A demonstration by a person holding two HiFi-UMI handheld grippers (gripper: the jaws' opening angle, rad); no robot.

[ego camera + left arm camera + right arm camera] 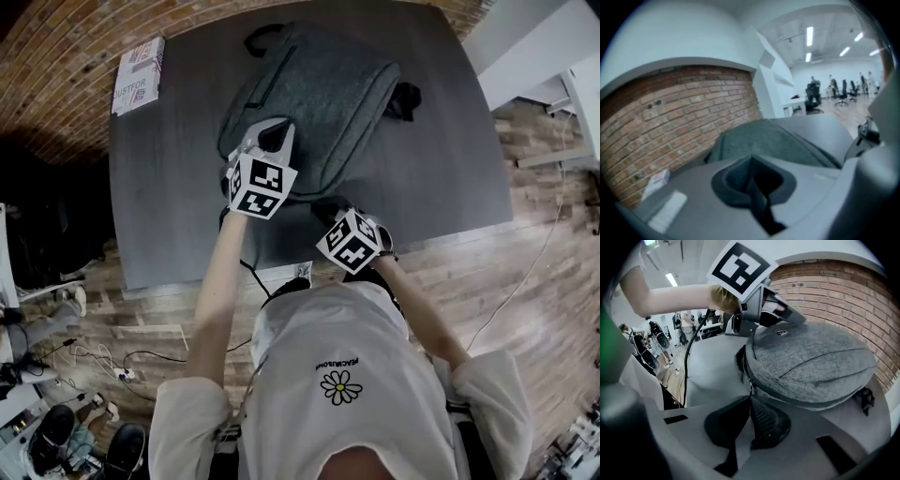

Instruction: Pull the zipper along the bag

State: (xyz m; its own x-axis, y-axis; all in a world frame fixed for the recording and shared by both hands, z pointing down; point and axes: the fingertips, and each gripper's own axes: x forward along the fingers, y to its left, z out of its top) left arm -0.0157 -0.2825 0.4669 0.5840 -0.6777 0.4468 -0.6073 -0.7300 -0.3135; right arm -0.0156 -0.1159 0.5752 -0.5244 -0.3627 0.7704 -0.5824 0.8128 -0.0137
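Pinched together, the right gripper (750, 400) has its black pads closed on the metal zipper pull (749, 389). That pull hangs at the near left end of the zipper (789, 397), a dark line curving round the lower edge of the grey backpack (811, 362). In the head view the backpack lies flat on the far half of the dark grey table (169, 197), toward 12 o'clock. It has a carry handle (262, 37) at its 11 o'clock end and a black strap buckle (405, 98) sticking out at 3 o'clock. The left gripper (750, 161) also has its jaws together, with nothing visible between them. It sits at the bag's 8 o'clock edge, and in the right gripper view its tip is at the fabric just beside a small label (782, 332); whether it presses on the bag I cannot tell. The right gripper is at the bag's 6 o'clock edge, near the table's front. A white printed package (139, 75) lies at the table's 10 o'clock corner, well apart from the bag. A brick wall (56, 66) curves behind the table, wooden floor (525, 281) spreads at 3 o'clock, and cables (103, 361) trail at 8 o'clock. The person's white T-shirt (319, 412) bears a daisy print (340, 386).
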